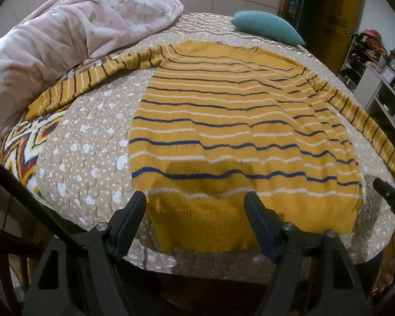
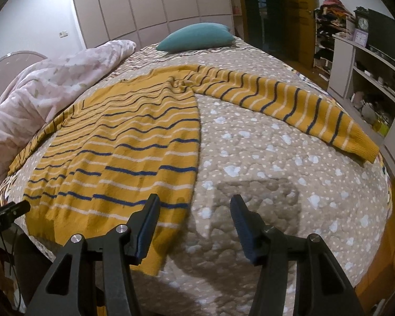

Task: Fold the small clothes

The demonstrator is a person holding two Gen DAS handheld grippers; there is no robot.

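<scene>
Bed covered by a beige quilted spread with white dots and hearts [image 2: 276, 158]; it fills most of both views. A crumpled pale pink floral duvet [image 1: 65, 39] is piled along the left side. A mustard-yellow knit sweater with navy and white stripes [image 1: 223, 121] is laid flat across the near half of the spread, hem toward the cameras, both sleeves spread outward. A teal cushion [image 2: 197, 36] is seen at the far end of the bed, well apart from the sweater.

Left gripper [image 1: 194, 197]: jaws wide, nothing clamped. The sweater's ribbed hem is framed between the two black fingers, left hem corner just beside the left finger; contact with the cloth cannot be told.

Right gripper [image 2: 194, 201]: jaws wide, nothing gripped. The sweater's right side edge is seen running between the fingers: left finger over the knit near the hem corner, right finger over bare spread. The right sleeve lies well ahead of the fingers, cuff near the bed's right edge.
</scene>
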